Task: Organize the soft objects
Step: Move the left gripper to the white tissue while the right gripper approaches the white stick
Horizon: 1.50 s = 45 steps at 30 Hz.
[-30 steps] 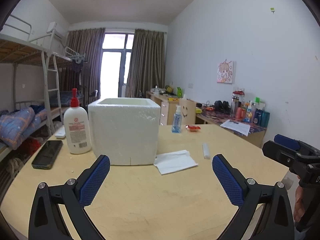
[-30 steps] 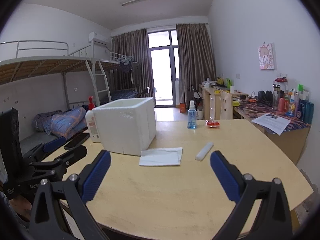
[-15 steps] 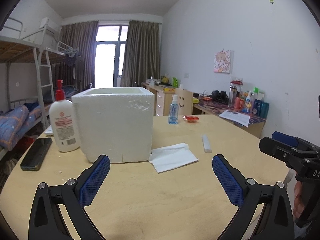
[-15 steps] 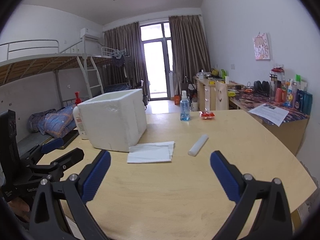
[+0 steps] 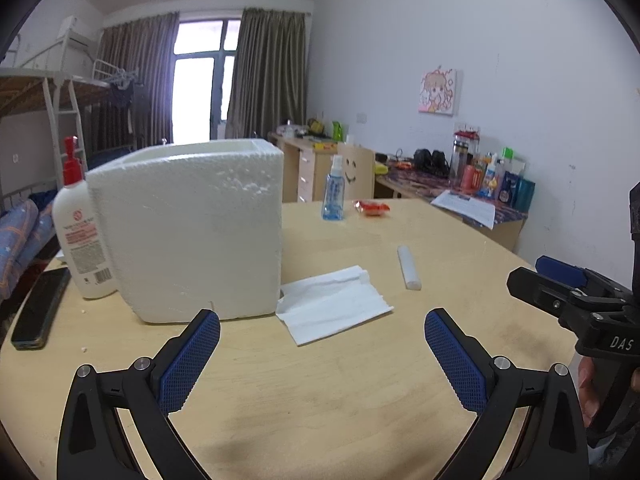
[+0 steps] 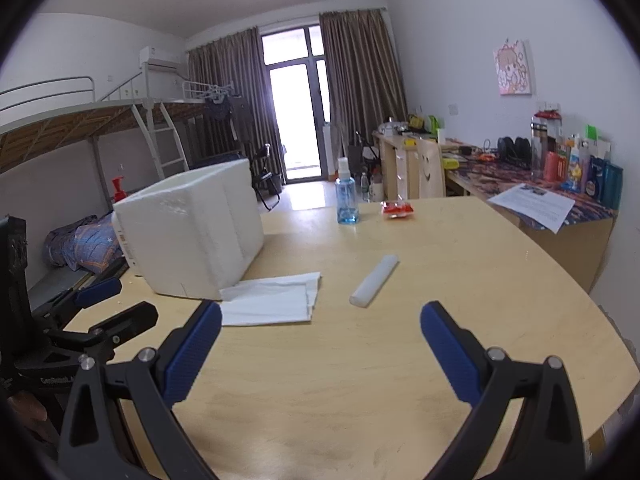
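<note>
A white foam box (image 5: 188, 232) stands on the round wooden table (image 5: 320, 392), also in the right wrist view (image 6: 192, 236). A flat white tissue (image 5: 332, 304) lies at its right front corner (image 6: 272, 300). A short white foam stick (image 5: 409, 267) lies further right (image 6: 374, 280). My left gripper (image 5: 320, 360) is open and empty, above the table just short of the tissue. My right gripper (image 6: 320, 350) is open and empty, in front of the tissue and stick. It also shows at the right edge of the left wrist view (image 5: 560, 280).
A white lotion bottle with a red pump (image 5: 80, 224) and a black phone (image 5: 40, 308) sit left of the box. A blue spray bottle (image 5: 333, 194) and a red packet (image 5: 372, 208) stand at the far side. A cluttered desk (image 6: 540, 184) lines the right wall.
Both grippers have moved forward and lower toward the table; the box, tissue and stick now look nearer. Both stay open. Nothing on the table has moved.
</note>
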### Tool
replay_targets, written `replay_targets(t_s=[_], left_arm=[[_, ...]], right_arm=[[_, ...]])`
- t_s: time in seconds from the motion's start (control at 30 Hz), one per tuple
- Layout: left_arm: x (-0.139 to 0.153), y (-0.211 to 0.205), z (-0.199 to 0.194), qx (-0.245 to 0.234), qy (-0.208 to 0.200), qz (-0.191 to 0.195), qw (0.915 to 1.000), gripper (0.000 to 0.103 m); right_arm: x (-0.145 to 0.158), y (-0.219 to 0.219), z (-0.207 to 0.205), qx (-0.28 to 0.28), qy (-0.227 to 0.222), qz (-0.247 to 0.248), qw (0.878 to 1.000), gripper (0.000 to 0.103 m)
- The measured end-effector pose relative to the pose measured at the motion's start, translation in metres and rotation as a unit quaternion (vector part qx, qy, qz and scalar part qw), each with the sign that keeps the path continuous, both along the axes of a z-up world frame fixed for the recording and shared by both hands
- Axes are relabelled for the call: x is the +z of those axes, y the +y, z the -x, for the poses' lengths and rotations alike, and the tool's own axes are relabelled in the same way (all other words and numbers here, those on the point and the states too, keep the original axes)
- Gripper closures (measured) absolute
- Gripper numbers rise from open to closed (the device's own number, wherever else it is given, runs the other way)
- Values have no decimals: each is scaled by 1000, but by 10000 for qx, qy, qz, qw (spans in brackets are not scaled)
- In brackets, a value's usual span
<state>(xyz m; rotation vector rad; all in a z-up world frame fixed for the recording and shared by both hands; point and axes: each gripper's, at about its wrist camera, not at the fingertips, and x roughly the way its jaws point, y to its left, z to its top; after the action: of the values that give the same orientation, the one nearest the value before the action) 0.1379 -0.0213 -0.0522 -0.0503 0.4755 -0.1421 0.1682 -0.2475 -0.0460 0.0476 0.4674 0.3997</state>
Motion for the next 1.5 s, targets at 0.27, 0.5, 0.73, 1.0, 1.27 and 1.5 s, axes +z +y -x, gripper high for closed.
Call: replay_targets(t_s=[0.27, 0.5, 0.73, 1.0, 1.27, 1.5], left_arm=[[-9, -8, -30, -110, 467, 47, 9988, 1], [-13, -14, -54, -159, 818, 117, 9965, 1], [-16, -26, -81, -278, 1149, 10, 9930, 5], [-27, -42, -115, -528, 1575, -48, 9861, 16], [-39, -42, -141, -335, 1916, -188, 9807, 33], [-47, -37, -144, -188, 2043, -375, 9780, 36]], right_arm=[[-3, -4, -20, -57, 163, 25, 9998, 2], [-7, -6, -39, -21, 323, 35, 9995, 2], [-6, -9, -60, 131, 504, -22, 9986, 2], [-10, -13, -82, 214, 780, -72, 9967, 2], [-9, -16, -96, 317, 898, 25, 9955, 2], [-15, -13, -112, 405, 1126, 207, 9926, 2]])
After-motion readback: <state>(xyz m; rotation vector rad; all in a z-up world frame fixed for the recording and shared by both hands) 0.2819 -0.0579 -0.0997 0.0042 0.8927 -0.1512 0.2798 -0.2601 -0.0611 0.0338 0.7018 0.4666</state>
